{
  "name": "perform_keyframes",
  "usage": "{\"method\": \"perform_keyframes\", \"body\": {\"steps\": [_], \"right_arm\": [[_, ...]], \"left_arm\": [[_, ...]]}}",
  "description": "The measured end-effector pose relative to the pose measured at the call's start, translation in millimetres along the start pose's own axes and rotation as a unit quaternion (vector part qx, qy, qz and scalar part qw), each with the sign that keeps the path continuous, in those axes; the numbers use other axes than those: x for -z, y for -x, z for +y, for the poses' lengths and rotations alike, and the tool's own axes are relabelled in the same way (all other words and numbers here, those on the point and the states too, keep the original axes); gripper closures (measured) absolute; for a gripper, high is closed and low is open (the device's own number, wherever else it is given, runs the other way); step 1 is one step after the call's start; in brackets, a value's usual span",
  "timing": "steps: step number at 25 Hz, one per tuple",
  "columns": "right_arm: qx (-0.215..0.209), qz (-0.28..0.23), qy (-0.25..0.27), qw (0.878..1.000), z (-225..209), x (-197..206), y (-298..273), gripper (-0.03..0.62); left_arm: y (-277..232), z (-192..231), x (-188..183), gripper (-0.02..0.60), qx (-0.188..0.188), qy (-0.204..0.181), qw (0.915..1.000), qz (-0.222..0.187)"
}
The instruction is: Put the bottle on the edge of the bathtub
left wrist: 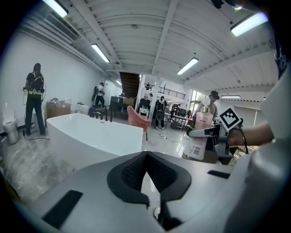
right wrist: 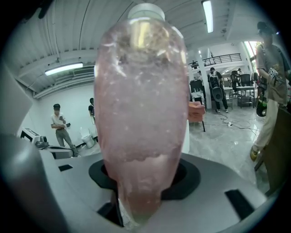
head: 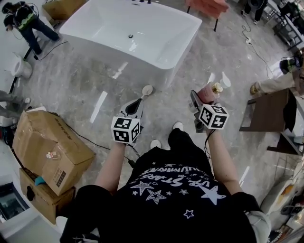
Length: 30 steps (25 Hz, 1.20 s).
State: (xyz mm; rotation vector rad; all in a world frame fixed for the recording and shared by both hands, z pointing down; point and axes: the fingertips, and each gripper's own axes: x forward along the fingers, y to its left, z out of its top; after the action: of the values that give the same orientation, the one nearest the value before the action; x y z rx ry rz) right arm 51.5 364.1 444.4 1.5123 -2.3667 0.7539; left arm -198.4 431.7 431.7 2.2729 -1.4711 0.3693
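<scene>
In the head view my right gripper (head: 203, 97) is shut on a pink translucent bottle (head: 208, 91) with a pale gold cap (head: 217, 87), held above the grey floor to the right of the white bathtub (head: 137, 33). The bottle (right wrist: 141, 113) fills the right gripper view, standing up between the jaws with its base down in the gripper (right wrist: 140, 189). My left gripper (head: 137, 105) hangs shut and holds nothing, about level with the right one and nearer the tub's front corner. The left gripper view shows the bathtub (left wrist: 91, 132) ahead and the held bottle (left wrist: 203, 122) at the right.
Stacked cardboard boxes (head: 47, 152) stand at my left. A pink chair (head: 206, 7) sits behind the tub, a brown table (head: 266, 111) at the right, a toilet (head: 21, 67) at the far left. Several people stand around the room. Cables lie on the floor.
</scene>
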Motion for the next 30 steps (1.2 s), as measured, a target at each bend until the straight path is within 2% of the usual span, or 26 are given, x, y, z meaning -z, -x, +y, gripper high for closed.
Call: {"method": "perform_keyframes", "body": {"steps": [10,17,25,30], "right_arm": [[-0.053,0.012,0.01,0.998,-41.8,-47.7,-109.5,0.368],[-0.095,0.027,0.03,0.995,-90.1,-106.1,-195.1,0.368],[-0.118,0.041,0.043,0.991,-111.5,-139.4,-258.7,0.368],[-0.11,0.048,0.03,0.992,-122.0,-143.6,-291.8,0.368]], "left_arm": [[-77.4,41.3,-42.6,0.566,-0.061,0.006,0.9981,0.008],[-158.7,56.6,-97.4,0.566,-0.104,0.016,0.9944,0.003],[-208.7,75.2,-132.2,0.565,-0.134,0.027,0.9906,-0.009],[-237.5,88.6,-130.5,0.566,-0.122,0.033,0.9919,0.006]]}}
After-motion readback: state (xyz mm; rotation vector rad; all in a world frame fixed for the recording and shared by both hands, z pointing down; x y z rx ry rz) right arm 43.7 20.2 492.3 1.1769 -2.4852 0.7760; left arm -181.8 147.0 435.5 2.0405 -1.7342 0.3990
